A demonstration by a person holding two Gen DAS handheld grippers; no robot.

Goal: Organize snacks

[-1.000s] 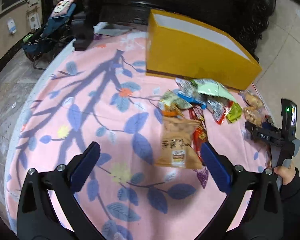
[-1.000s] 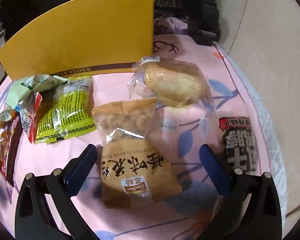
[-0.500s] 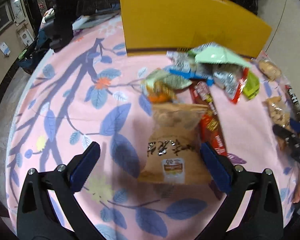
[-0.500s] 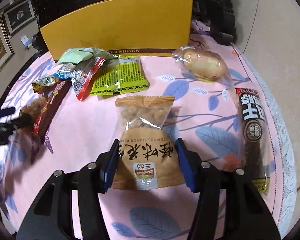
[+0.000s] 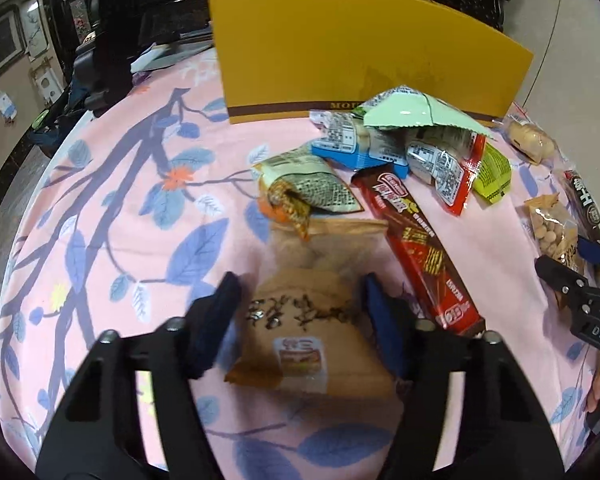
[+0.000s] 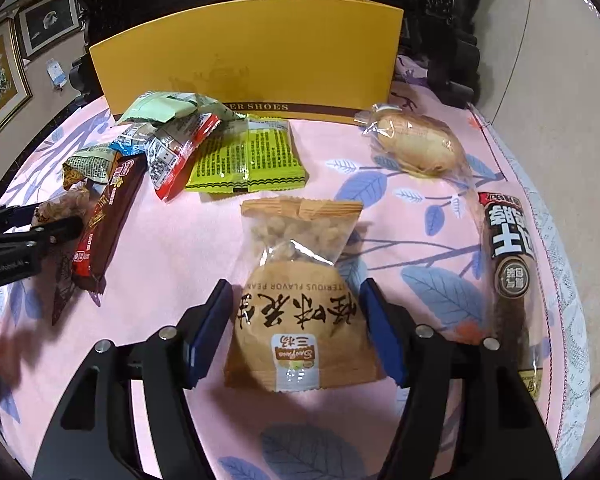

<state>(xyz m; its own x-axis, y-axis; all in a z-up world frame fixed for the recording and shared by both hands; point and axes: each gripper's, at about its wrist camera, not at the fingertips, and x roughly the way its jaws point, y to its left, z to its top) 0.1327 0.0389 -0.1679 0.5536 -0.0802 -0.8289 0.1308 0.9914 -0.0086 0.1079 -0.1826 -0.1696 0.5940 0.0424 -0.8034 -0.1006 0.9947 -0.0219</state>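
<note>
- Right wrist view: a tan peanut packet (image 6: 300, 300) with black Chinese lettering, a clear upper window showing nuts and a crimped top edge, lies low in the centre of the frame on the pink leaf-print cloth (image 6: 172, 256).
- Its long axis runs up the frame, crimped end toward the yellow box (image 6: 256, 60) at the top.
- The right gripper (image 6: 298, 332) grips this packet's lower half, blue pads against both sides.
- Left wrist view: the left gripper (image 5: 300, 320) clamps a second, blurred tan packet (image 5: 312, 320), lower centre, pointing likewise.
</note>
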